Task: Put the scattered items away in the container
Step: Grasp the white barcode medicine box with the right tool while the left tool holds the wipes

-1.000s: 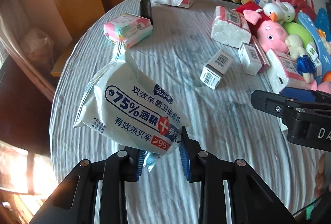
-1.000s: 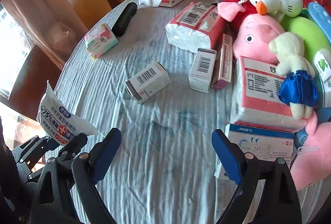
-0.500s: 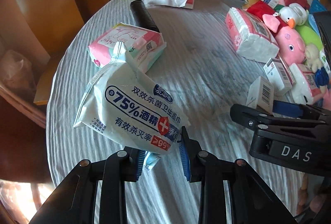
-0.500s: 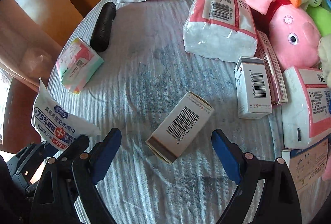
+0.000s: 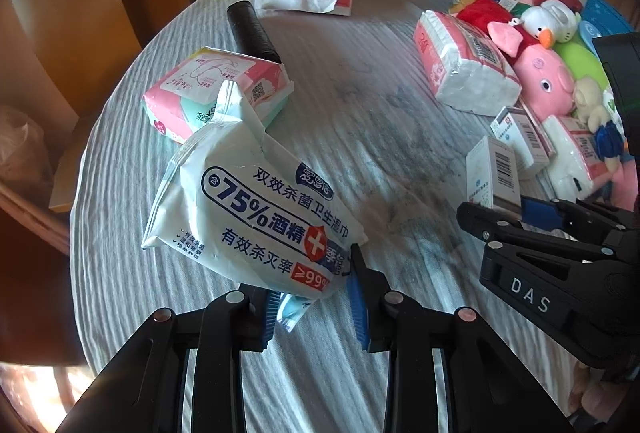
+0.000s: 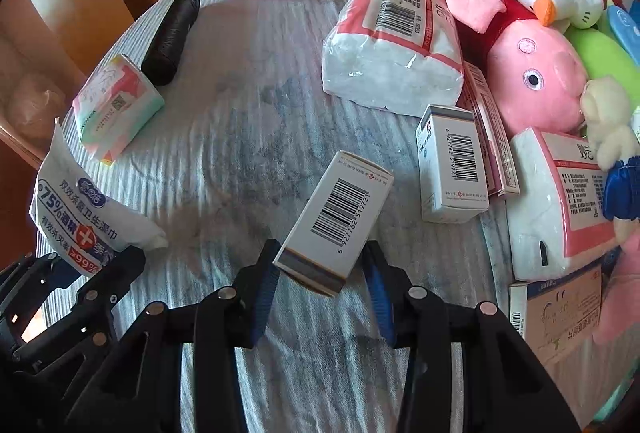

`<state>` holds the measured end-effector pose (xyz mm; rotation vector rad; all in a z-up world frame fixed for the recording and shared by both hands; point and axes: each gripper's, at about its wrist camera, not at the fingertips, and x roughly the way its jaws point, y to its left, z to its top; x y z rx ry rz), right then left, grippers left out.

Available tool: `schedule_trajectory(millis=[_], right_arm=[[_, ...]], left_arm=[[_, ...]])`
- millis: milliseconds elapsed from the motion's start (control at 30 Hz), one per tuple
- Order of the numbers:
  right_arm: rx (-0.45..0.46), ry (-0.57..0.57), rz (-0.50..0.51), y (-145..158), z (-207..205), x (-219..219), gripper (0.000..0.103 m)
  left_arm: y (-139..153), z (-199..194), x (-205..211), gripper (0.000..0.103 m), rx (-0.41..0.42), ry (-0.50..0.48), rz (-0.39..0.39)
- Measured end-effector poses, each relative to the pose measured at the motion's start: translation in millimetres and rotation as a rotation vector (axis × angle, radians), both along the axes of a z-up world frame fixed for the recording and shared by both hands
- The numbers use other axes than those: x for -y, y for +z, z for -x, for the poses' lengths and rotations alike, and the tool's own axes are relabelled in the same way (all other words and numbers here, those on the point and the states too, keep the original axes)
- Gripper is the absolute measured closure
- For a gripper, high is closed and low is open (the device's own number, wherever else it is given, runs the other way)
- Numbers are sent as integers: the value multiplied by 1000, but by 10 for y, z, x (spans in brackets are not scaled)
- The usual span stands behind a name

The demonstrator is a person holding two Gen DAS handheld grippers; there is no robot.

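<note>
The wipes pack (image 5: 256, 217) is gripped over the desk (image 5: 340, 81) by the left claw (image 5: 314, 307). The right claw (image 6: 318, 291), just closing, is seen clamped on the box (image 6: 336, 217) only in its own view.

Tissue pack (image 6: 394, 45) lies behind barcode box (image 6: 334, 217), seemingly beside plush pig (image 6: 536, 73).
</note>
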<state>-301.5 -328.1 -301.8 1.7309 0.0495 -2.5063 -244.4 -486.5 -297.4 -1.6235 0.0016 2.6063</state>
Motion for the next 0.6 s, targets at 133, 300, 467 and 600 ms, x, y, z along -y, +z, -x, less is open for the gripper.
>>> schedule_trajectory(millis=[133,300,467,600], right_arm=[[-4,18,24,38,-114,-54,68],[-47,39,25,223,-303,-123,68],[-106,39,29,514,-475,-281,68],[-158,24,31,765,-637,-583,68]], left_arm=[[83,-86,-52,74,-21,-12,1],[198,-190,-189,74,-40,-27,-5],[415,-318,-450,74,-80,-52,-13],[673,-417,-772,74,-129,-74,-15]])
